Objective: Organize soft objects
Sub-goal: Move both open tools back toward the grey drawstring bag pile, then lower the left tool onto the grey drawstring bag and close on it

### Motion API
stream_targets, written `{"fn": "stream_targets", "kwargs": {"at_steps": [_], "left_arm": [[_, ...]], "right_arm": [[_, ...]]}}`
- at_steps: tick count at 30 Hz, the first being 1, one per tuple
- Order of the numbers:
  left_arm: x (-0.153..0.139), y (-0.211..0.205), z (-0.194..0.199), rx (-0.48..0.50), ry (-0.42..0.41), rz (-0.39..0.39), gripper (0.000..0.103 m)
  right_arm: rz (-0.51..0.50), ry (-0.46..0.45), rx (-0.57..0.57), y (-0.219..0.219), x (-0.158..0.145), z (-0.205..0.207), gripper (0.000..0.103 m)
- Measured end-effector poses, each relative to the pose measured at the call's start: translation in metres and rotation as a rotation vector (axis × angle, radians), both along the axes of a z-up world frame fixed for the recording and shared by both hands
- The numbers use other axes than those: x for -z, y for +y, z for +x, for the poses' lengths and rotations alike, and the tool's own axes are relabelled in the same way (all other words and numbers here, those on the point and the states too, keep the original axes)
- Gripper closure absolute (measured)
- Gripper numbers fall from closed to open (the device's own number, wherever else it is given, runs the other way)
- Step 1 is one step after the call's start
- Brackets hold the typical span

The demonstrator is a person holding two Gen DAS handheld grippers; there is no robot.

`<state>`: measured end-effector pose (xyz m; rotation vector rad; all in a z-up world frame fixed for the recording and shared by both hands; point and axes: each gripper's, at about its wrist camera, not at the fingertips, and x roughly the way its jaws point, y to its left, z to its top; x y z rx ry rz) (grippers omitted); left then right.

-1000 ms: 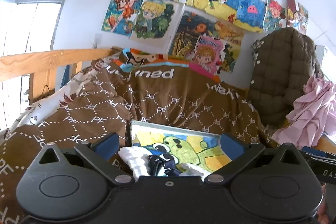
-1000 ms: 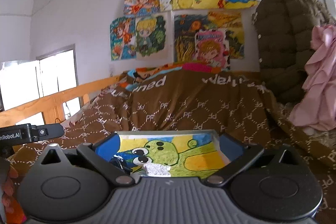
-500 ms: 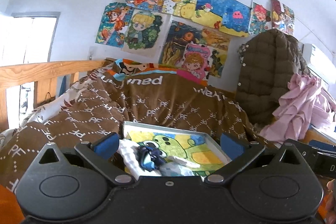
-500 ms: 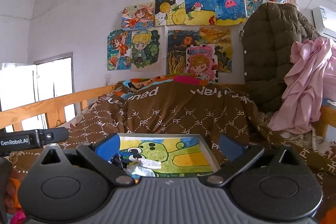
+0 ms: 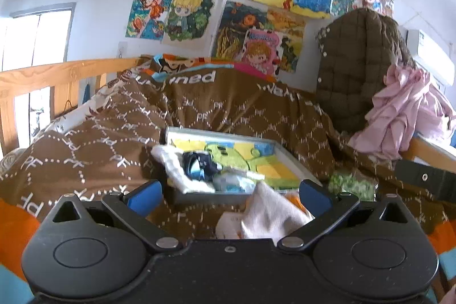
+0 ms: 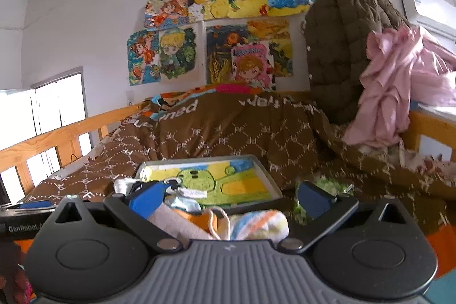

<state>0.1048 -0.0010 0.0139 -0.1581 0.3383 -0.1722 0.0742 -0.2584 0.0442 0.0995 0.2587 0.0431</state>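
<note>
On the brown patterned bed quilt (image 5: 216, 116), both grippers' blue-tipped fingers stand wide and hold nothing: a crumpled white cloth (image 5: 270, 215) lies between the left gripper (image 5: 228, 194) fingers, a pastel striped rolled cloth (image 6: 256, 224) between the right gripper (image 6: 228, 197) fingers, near the shallow grey tray (image 6: 268, 178).

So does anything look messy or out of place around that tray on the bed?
Yes. A white cloth droops over the tray rim's left side, and several soft items lie loose on the brown blanket before it, not inside.
</note>
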Motion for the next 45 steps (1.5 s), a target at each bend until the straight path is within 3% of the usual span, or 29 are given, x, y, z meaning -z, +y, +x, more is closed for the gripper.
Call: {"fn": "stream_targets", "kwargs": {"at_steps": [6,14,28,35,45], "left_arm": [[0.007,-0.005,-0.007,0.02,0.037,0.026,0.001],[0.017,-0.012,-0.004,0.053,0.088,0.055,0.001],[0.033,-0.022,0.008,0.092,0.19,0.091,0.001],[0.042,-0.024,0.019,0.103,0.245,0.091,0.001],[0.052,-0.023,0.037,0.092,0.276,0.057,0.001]], "right_arm": [[0.002,0.058,0.032,-0.002,0.006,-0.008,0.0],[0.005,0.206,0.09,-0.003,0.02,0.005,0.0],[-0.017,0.36,0.067,0.001,0.036,0.027,0.0],[-0.014,0.467,0.036,0.003,0.046,0.044,0.0],[-0.034,0.534,0.018,0.006,0.053,0.063,0.0]]}}
